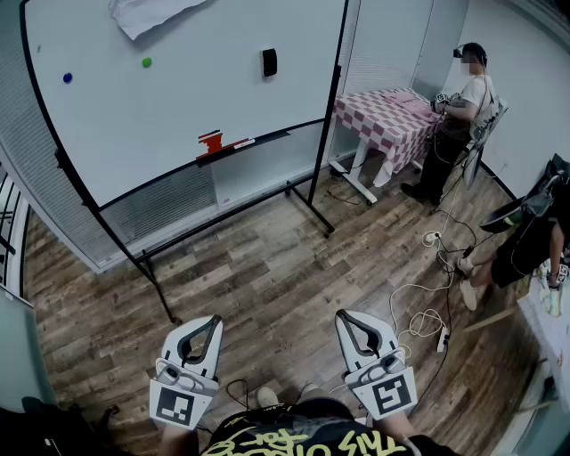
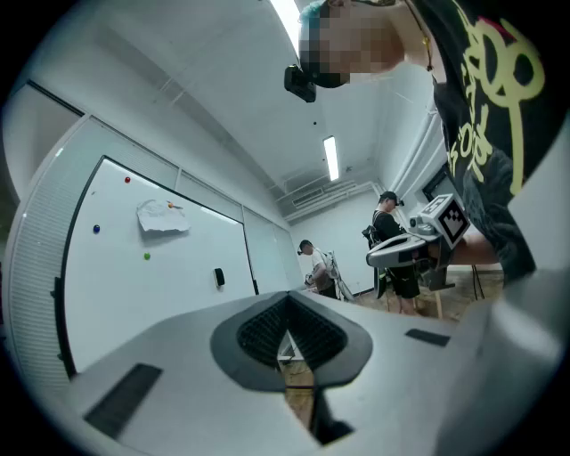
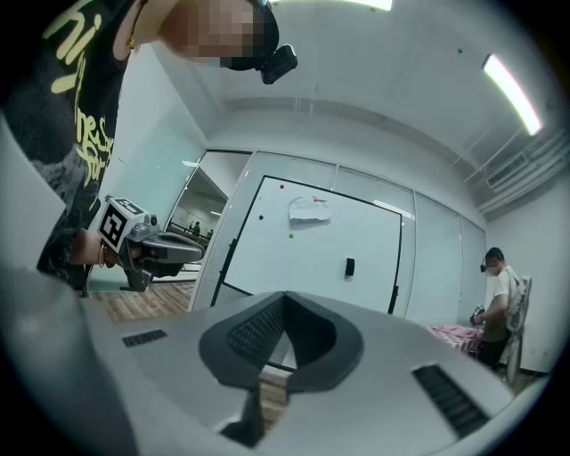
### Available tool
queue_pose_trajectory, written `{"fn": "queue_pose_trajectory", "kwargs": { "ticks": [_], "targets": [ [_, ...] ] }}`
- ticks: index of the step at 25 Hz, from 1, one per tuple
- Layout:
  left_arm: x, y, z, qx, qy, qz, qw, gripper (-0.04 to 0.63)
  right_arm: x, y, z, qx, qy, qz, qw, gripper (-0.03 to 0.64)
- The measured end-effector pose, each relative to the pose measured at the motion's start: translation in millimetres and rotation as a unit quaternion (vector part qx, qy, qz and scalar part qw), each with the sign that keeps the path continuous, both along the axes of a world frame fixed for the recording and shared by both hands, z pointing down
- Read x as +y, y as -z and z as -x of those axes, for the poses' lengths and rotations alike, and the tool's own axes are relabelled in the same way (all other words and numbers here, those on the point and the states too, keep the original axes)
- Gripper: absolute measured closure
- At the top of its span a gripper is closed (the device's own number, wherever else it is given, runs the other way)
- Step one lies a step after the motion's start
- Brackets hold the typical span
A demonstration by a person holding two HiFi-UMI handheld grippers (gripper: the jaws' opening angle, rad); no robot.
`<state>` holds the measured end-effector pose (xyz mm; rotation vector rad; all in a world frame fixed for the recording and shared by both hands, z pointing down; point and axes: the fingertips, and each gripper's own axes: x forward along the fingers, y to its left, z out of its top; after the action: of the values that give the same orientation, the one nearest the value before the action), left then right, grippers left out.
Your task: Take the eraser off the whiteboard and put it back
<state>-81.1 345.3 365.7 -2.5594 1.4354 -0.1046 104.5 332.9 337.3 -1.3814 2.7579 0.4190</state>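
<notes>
The black eraser [image 1: 269, 61] sticks upright on the whiteboard [image 1: 160, 98], right of its middle, far ahead of both grippers. It also shows small in the left gripper view as the eraser [image 2: 219, 277] and in the right gripper view as the eraser [image 3: 349, 266]. My left gripper [image 1: 212, 321] and right gripper [image 1: 344, 317] are held side by side low over the wooden floor, both pointed at the board. Each is shut with nothing between its jaws. The left gripper [image 2: 287, 301] and right gripper [image 3: 285, 299] show their tips meeting.
The board's tray [image 1: 258, 140] carries a red object [image 1: 210, 141]. A paper sheet [image 1: 147, 13] and two magnets hang on the board. To the right stand a pink checked table [image 1: 383, 116], one person [image 1: 463, 102], and another person [image 1: 534, 240]; white cables [image 1: 426, 312] lie on the floor.
</notes>
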Motion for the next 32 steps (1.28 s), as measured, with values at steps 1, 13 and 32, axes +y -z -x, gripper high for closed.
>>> {"fn": "queue_pose_trajectory", "kwargs": {
  "ticks": [1,13,32],
  "targets": [
    [0.5,-0.2,-0.3,0.0,0.001,-0.001,1.0,0.589,0.7,-0.7,-0.3,-0.001,0.0,0.0,1.0,0.609],
    [6.6,-2.9,3.1,0.0,0.003,0.003,1.0,0.589,5.1,-2.1,2.5,-0.004,-0.006,0.001,1.0,0.609],
    [8.0,-11.3,6.8,0.002,0.002,0.017,0.9998,0.589,2.7,-2.9,1.7,-0.024,-0.018,0.01,1.0,0.607]
  ]
}}
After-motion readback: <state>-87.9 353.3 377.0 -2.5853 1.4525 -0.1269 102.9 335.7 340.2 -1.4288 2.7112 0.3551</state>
